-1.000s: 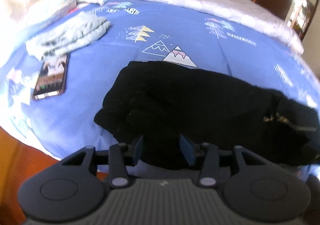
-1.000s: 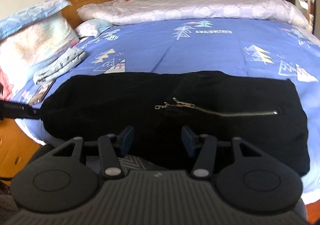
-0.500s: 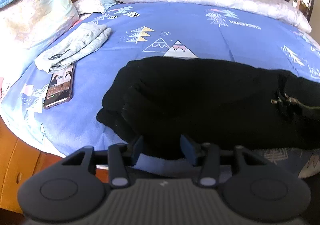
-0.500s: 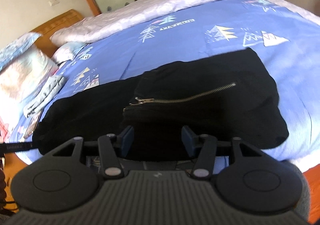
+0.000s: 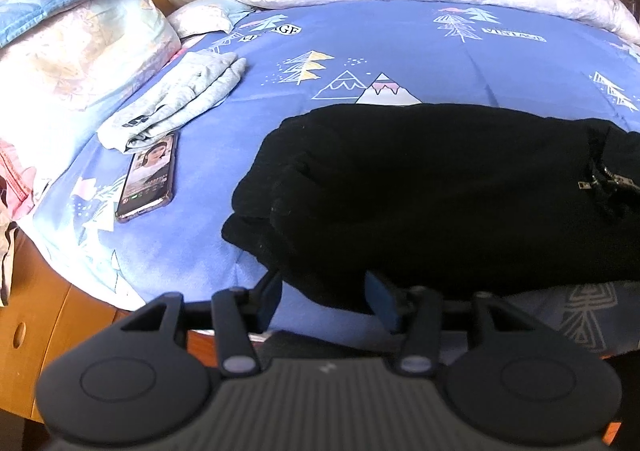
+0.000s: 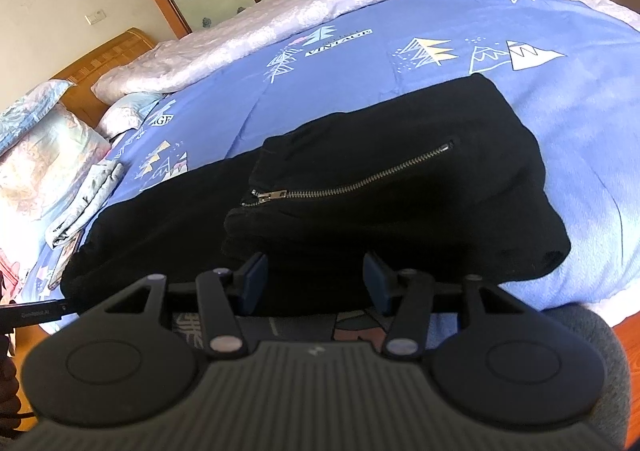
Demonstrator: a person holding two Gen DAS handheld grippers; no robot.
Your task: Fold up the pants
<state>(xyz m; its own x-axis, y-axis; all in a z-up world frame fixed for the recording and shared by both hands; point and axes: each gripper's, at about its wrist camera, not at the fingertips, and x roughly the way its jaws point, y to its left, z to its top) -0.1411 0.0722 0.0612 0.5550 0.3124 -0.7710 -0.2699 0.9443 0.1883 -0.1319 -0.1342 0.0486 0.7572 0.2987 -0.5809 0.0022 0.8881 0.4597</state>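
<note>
Pants [image 5: 440, 187] folded on bed, just ahead of left gripper [image 5: 324, 301], jaws opening, nothing clamped.

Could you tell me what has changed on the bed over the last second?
The left tool is opening, its pads flanking the near edge of the black pants without pinching them. The right tool rolled, so its view tilted; its jaws stayed open. The pants stayed folded with the zipper on top; phone and grey garment are unmoved.

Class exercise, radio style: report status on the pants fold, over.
Left gripper jaws opening, right gripper open, neither holding. Black pants folded on blue bedsheet, zipper up. Phone and grey garment lie clear, over.
</note>
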